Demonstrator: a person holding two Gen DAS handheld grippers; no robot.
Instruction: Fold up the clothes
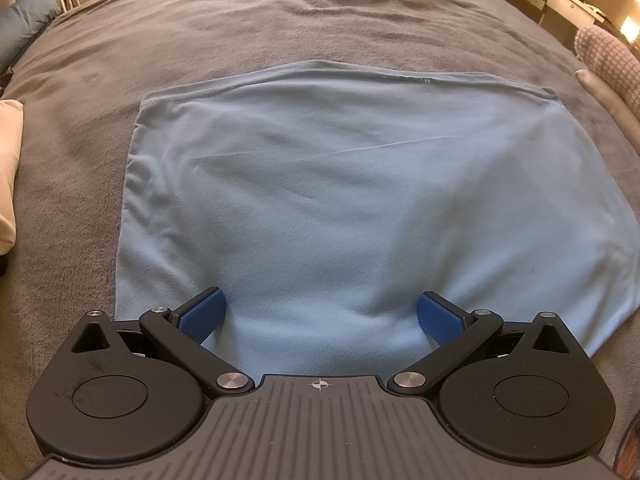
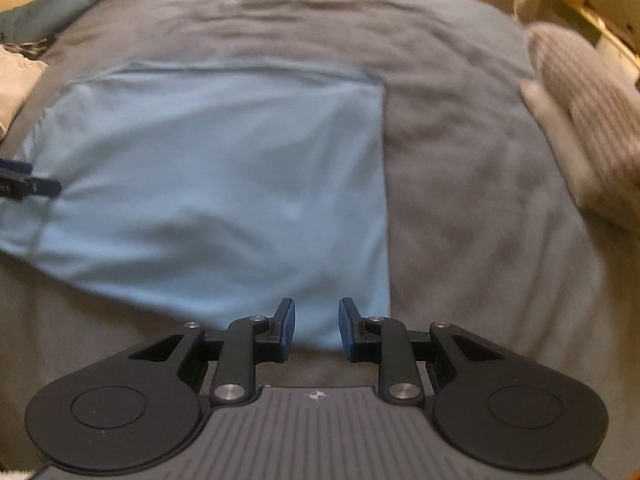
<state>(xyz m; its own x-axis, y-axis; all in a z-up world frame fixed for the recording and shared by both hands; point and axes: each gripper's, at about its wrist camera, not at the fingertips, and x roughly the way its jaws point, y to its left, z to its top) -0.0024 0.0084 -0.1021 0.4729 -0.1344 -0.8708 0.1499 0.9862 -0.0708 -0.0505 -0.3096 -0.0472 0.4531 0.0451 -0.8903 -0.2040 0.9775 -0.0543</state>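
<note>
Lying flat on grey bed blanket (image 1: pixel 280 20): light-blue folded garment (image 1: pixel 340 184), no legible label. Left gripper (image 1: pixel 321 316) fingers spread wide over near edge; right gripper (image 2: pixel 317 326) fingers narrowly parted, pinching nothing.

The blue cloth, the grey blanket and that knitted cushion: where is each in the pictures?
blue cloth (image 1: pixel 340 184): left wrist view, middle of its flat top.
grey blanket (image 1: pixel 260 20): left wrist view, bare stretch beyond the cloth.
knitted cushion (image 2: pixel 580 92): right wrist view, its blurred ribbed side.

One light blue cloth (image 1: pixel 320 184) spread on one grey blanket (image 1: pixel 240 28). Two grippers: left (image 1: pixel 321 312), right (image 2: pixel 317 324). One teal pillow (image 1: pixel 24 20), one cream cushion (image 1: pixel 8 168), one knitted grey cushion (image 2: pixel 580 92).
</note>
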